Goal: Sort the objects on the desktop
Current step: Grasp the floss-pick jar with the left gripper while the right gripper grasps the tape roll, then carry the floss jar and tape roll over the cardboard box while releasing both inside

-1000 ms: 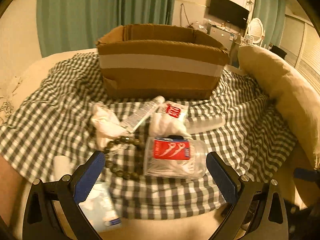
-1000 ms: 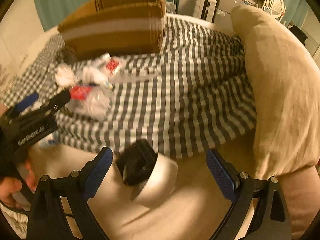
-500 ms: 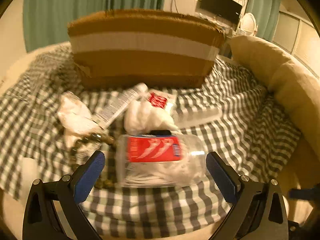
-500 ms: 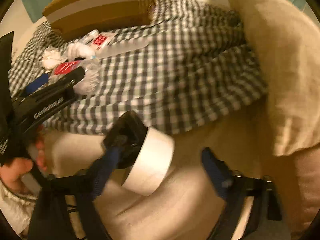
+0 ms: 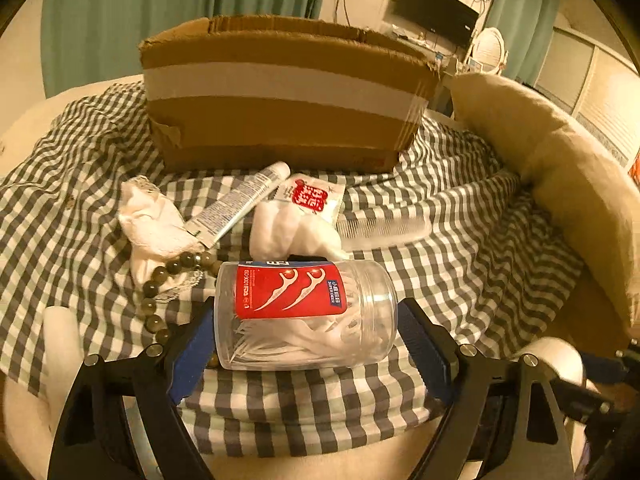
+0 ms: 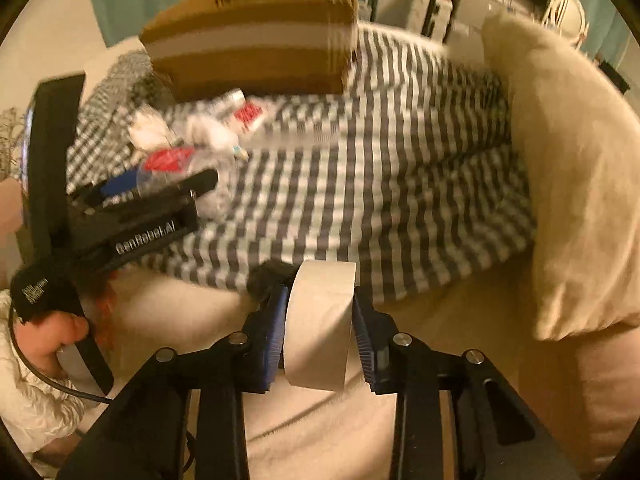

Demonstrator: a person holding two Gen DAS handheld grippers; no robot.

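Observation:
A clear floss-pick jar [image 5: 304, 316] with a red label lies on its side on the checked cloth [image 5: 460, 208]. My left gripper [image 5: 306, 320] straddles it lengthwise. Its jaws are closing, and the blue pads [image 5: 192, 344] touch both ends of the jar. In the right wrist view the left gripper [image 6: 168, 188] shows at the left, around the same jar [image 6: 176, 168]. My right gripper [image 6: 320, 304] is closing on a white tape roll [image 6: 320, 320] that stands on edge over the cream bedding. Its pads press both flat faces. The roll [image 5: 552, 356] also shows blurred at the lower right of the left wrist view.
An open cardboard box [image 5: 280, 92] stands behind the clutter. Before it lie a toothpaste tube [image 5: 240, 204], crumpled tissue [image 5: 152, 220], a bead bracelet [image 5: 168, 276], a red-labelled packet [image 5: 316, 200] and a clear comb [image 5: 384, 228]. A beige cushion [image 5: 560, 168] borders the right. A person's hand [image 6: 52, 336] holds the left gripper.
The left gripper came in around the floss-pick jar and its jaws narrowed onto it. The right jaws went from wide open to gripping the tape roll, which now stands on edge.

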